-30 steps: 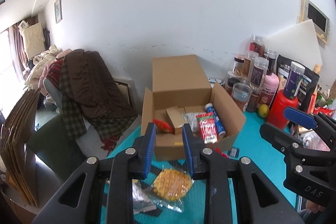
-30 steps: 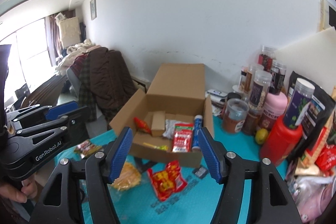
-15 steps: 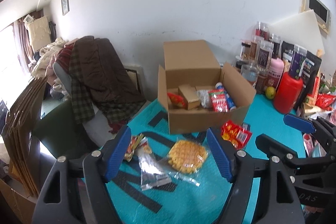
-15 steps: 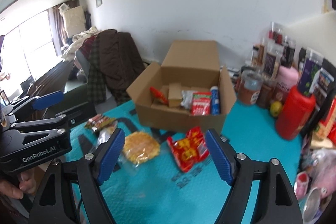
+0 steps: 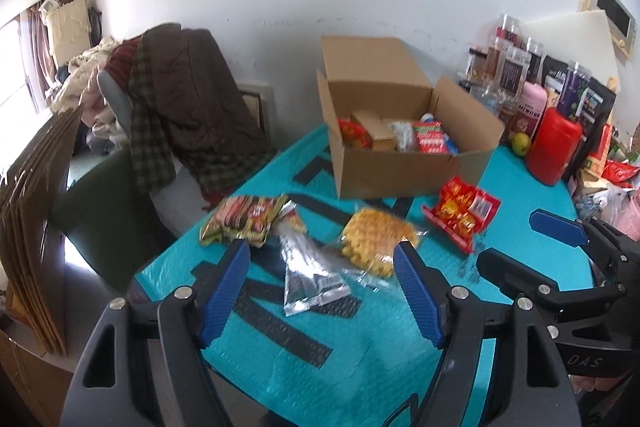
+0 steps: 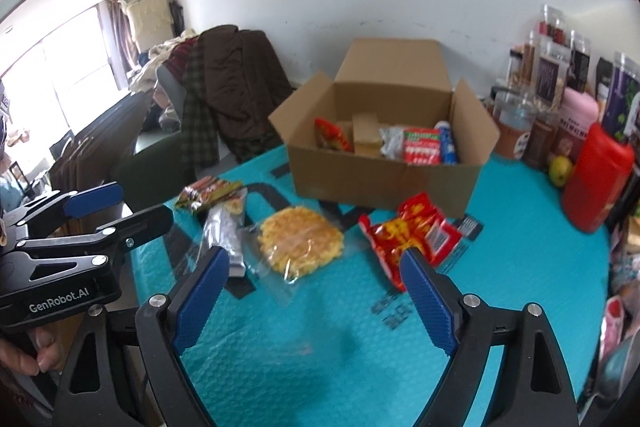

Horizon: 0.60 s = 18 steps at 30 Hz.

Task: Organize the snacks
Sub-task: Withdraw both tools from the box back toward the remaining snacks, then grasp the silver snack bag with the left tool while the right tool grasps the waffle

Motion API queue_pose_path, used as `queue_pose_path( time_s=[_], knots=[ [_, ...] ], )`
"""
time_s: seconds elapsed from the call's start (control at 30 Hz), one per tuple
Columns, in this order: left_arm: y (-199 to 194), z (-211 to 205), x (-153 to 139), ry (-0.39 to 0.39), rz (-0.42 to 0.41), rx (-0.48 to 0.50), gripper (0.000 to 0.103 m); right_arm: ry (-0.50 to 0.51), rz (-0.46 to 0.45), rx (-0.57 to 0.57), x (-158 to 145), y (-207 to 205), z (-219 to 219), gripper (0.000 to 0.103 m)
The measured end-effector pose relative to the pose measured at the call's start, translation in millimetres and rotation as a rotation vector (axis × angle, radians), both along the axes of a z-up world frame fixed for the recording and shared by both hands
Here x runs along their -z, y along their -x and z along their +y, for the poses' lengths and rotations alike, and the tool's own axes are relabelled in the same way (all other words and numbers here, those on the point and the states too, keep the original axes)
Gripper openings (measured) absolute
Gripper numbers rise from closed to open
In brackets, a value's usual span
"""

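While a handful of snacks already sat in the cardboard box [image 6: 384, 163], four packets were left out on the teal bench [image 6: 304, 339] in front of it: a waffle [image 6: 300, 241], a red bag [image 6: 412, 233], a silver pouch [image 5: 308, 275] and a brownish pack [image 5: 244, 219]. So maybe half done. Left claw [image 5: 320, 291] was spread wide and empty above the pouch and waffle; right claw [image 6: 316, 299] had just been opening, nothing in it either.

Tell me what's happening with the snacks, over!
Left gripper open, empty; right gripper just been opening, empty. Waffle, red pack, silver pouch lie loose before the box. Nothing blocking.
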<state>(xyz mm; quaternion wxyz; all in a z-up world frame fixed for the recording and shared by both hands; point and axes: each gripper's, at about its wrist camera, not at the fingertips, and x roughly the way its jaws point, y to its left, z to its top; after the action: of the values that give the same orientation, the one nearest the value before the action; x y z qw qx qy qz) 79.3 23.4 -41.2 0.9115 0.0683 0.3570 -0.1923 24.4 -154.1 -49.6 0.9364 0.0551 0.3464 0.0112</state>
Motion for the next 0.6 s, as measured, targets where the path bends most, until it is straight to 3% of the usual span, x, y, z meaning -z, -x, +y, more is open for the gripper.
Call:
queue_pose_path(
  time_s=[0.4,0.6],
  knots=[
    [-30,11,51,0.049,0.144,-0.028,0.074,-0.034,0.063,-0.024,36,-19,10,0.088],
    [-47,5,69,0.025,0.167,-0.048,0.074,-0.013,0.1,-0.042,51,-33,12,0.088]
  ],
)
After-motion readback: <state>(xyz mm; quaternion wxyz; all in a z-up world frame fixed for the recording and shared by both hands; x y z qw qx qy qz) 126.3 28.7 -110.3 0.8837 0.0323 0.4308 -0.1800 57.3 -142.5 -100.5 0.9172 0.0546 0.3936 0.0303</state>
